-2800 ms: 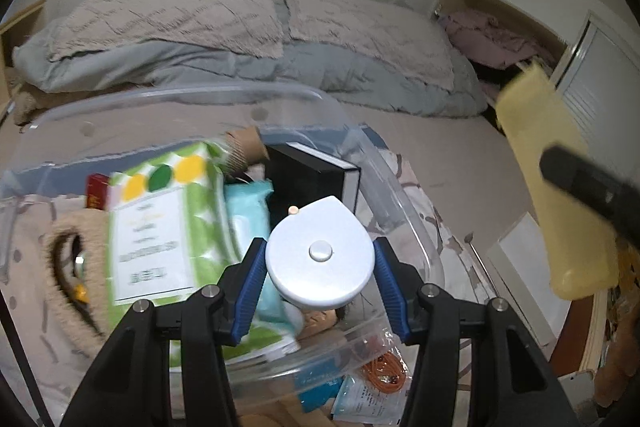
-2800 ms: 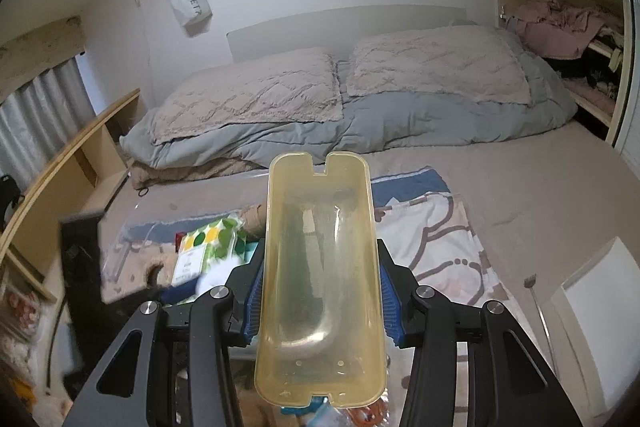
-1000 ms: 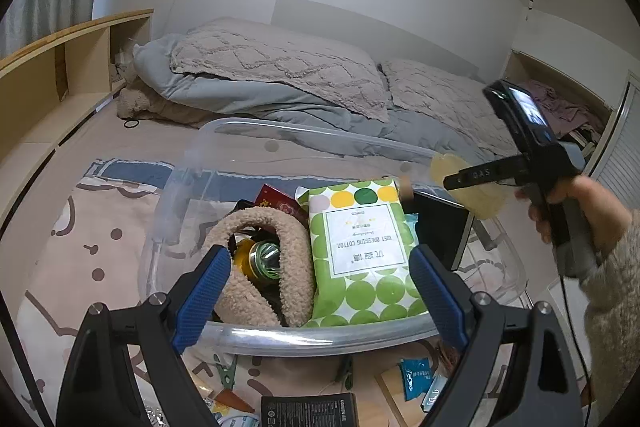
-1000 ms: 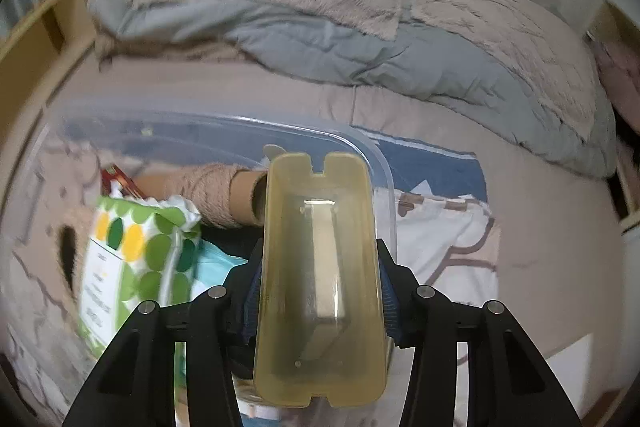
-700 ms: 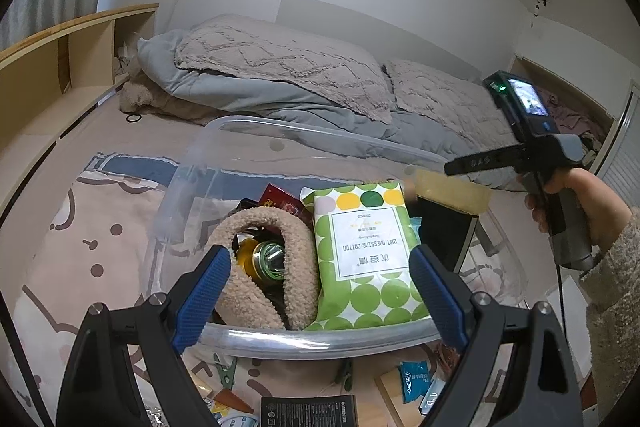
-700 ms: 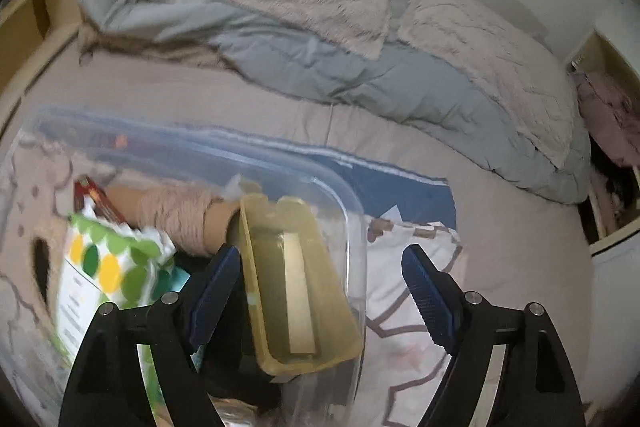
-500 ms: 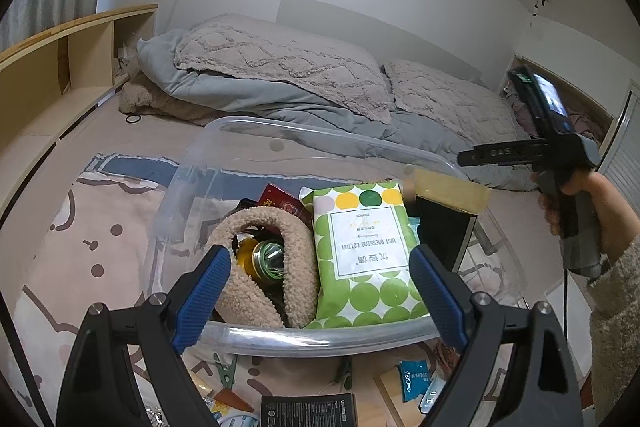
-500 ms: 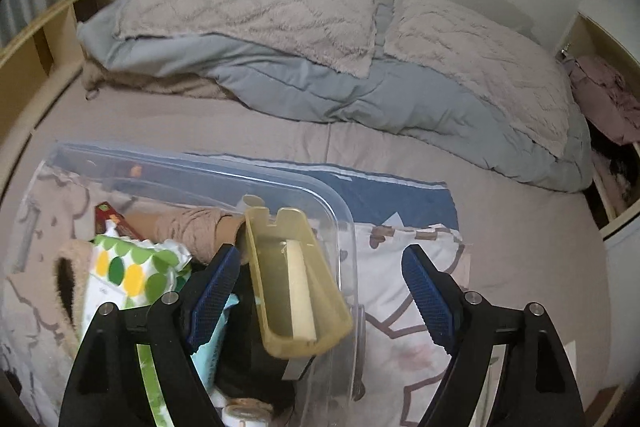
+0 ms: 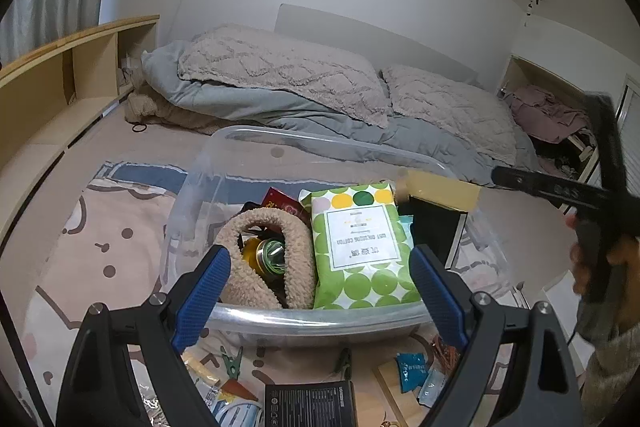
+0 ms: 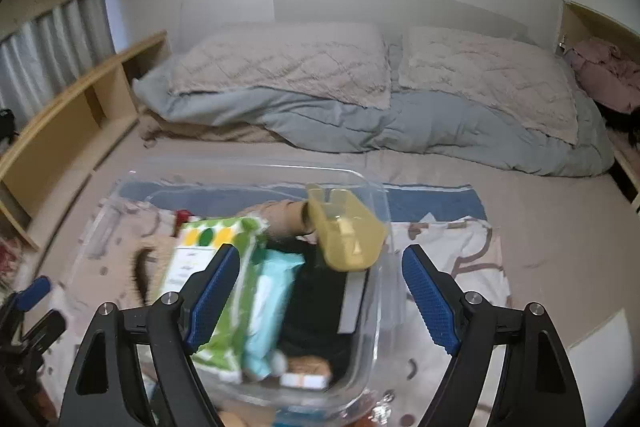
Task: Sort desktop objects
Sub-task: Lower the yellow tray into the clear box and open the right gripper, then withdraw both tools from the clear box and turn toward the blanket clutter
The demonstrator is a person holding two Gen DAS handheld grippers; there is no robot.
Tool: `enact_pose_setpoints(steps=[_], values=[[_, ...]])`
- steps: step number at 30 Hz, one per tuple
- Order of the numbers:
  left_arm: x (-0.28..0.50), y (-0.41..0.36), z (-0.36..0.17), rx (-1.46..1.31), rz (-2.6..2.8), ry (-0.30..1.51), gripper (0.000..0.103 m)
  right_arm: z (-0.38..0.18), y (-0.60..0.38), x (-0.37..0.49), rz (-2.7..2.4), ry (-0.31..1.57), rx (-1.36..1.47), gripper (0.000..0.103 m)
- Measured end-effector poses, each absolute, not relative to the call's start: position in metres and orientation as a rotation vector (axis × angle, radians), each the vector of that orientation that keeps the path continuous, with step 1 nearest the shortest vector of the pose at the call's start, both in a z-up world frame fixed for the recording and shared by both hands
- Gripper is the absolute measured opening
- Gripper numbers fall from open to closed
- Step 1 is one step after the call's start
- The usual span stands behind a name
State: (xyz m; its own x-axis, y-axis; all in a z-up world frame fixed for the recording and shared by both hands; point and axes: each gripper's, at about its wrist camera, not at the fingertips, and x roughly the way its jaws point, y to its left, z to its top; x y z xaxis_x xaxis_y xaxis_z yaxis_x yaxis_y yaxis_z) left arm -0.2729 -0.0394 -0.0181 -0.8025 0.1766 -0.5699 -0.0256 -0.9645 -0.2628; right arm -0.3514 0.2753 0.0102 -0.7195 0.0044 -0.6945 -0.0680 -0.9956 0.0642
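Note:
A clear plastic bin (image 9: 320, 319) sits on a patterned mat on the bed. It holds a green dotted wipes pack (image 9: 360, 247), a fuzzy beige pouch (image 9: 264, 267), a black box (image 9: 436, 231) and a yellow translucent case (image 9: 444, 189) leaning at its far right corner. The yellow case (image 10: 346, 231) also shows in the right wrist view, resting on the bin's rim (image 10: 372, 339). My left gripper (image 9: 320, 295) is open and empty just in front of the bin. My right gripper (image 10: 320, 291) is open and empty above the bin's right side.
Loose items lie on the mat in front of the bin: a black box (image 9: 310, 403), green clips (image 9: 232, 363), blue sachets (image 9: 412, 367). Pillows and a grey duvet (image 9: 320, 107) lie behind. A wooden shelf (image 9: 60, 87) runs along the left.
My left gripper let go of the white round object and pulled back, open. My right gripper released the yellow case into the bin's corner and backed away, open.

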Motion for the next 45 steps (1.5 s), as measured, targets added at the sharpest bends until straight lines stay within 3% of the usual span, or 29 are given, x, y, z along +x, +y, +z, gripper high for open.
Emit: enact_pose_setpoints(steps=[3, 8, 11, 13, 23, 37, 45], values=[[-0.266, -0.037, -0.014, -0.931, 2.861, -0.36, 0.091, 0.014, 0.27, -0.331, 2.904, 0.173, -1.11, 0.098], [-0.254, -0.032, -0.006, -0.91, 2.876, -0.317, 0.091, 0.022, 0.26, -0.3, 2.942, 0.198, -0.992, 0.103], [-0.246, -0.031, -0.002, -0.892, 2.885, -0.305, 0.093, 0.026, 0.254, -0.282, 2.958, 0.203, -0.912, 0.103], [-0.242, -0.03, 0.001, -0.881, 2.903, -0.3, 0.103, 0.027, 0.251, -0.272, 2.962, 0.201, -0.867, 0.103], [-0.222, -0.022, 0.011, -0.832, 2.95, -0.237, 0.103, 0.026, 0.246, -0.235, 2.985, 0.267, -0.788, 0.103], [-0.19, -0.016, 0.021, -0.793, 2.976, -0.196, 0.103, 0.015, 0.221, -0.199, 2.999, 0.167, -0.76, 0.103], [-0.173, -0.011, 0.024, -0.764, 3.004, -0.128, 0.103, 0.015, 0.222, -0.183, 2.997, 0.23, -0.769, 0.103]])
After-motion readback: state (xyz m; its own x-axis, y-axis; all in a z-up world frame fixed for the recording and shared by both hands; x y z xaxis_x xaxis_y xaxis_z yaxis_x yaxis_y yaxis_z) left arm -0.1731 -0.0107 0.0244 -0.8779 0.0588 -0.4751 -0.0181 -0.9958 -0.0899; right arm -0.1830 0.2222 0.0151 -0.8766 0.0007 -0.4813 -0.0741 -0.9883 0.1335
